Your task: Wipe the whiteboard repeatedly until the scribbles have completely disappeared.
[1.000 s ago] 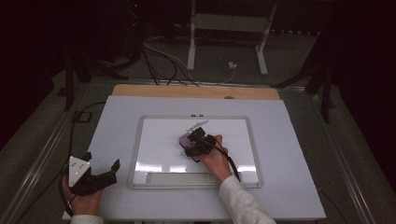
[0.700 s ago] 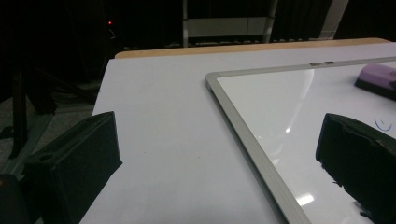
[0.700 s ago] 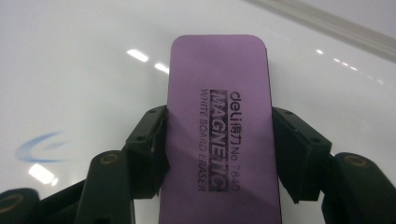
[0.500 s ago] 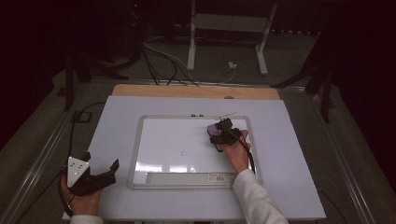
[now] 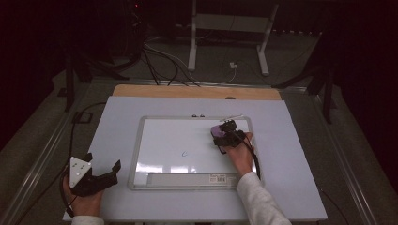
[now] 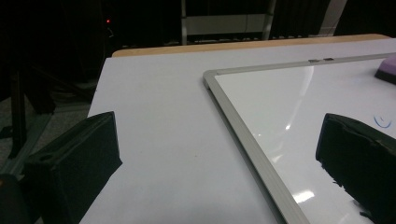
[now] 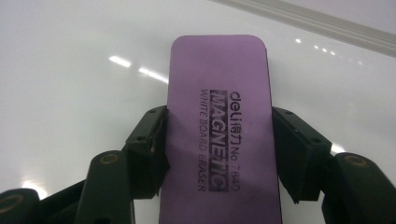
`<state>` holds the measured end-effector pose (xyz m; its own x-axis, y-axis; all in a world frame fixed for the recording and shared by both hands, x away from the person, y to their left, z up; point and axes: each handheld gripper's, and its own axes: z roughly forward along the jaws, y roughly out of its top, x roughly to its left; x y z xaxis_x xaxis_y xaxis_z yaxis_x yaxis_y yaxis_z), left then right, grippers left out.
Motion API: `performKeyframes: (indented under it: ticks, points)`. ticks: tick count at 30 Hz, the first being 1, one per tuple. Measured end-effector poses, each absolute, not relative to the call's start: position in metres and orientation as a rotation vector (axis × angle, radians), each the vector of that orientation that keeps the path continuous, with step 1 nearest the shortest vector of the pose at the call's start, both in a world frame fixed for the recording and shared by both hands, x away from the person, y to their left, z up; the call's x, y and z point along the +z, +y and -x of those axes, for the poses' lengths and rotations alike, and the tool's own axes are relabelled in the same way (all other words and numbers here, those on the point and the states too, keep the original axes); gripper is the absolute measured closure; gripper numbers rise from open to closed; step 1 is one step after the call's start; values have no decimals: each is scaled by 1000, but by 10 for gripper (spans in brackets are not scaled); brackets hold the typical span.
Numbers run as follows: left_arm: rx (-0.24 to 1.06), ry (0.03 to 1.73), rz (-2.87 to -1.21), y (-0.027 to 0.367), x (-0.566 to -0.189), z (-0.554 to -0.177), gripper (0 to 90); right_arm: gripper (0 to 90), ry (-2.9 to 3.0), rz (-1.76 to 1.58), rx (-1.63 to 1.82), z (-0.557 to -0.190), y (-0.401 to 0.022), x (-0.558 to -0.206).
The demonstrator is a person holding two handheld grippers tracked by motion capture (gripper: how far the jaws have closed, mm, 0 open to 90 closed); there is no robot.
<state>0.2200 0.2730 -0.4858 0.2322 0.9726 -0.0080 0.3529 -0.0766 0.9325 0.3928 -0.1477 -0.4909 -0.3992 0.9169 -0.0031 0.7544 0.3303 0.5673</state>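
Observation:
A whiteboard (image 5: 155,140) with a silver frame lies on the white table; its frame (image 6: 243,135) also runs through the left gripper view. A small blue mark (image 5: 184,153) sits near the board's middle. My right gripper (image 5: 219,133) is shut on a purple magnetic whiteboard eraser (image 7: 219,135), pressed flat on the board near its upper right corner; the eraser (image 5: 217,129) shows there in the high view. My left gripper (image 5: 115,169) rests open on the table off the board's lower left corner, nothing between its jaws.
The table (image 5: 117,117) has a wooden strip (image 5: 187,92) along its far edge. A white stand (image 5: 225,28) and cables (image 5: 164,61) lie on the dark floor beyond. A label strip (image 5: 187,178) runs along the board's near edge.
My right gripper has slid the eraser from the board's centre to the right and slightly away from me. A small blue mark now shows on the board. The left gripper has stayed put.

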Motion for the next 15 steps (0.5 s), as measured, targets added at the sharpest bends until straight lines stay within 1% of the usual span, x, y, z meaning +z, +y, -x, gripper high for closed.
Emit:
performKeyframes:
  ticks: [15]
  points:
    - [861, 1271, -1597, 274, -486, -220, 6, 413, 2528, -1179, 838, -352, -61, -493]
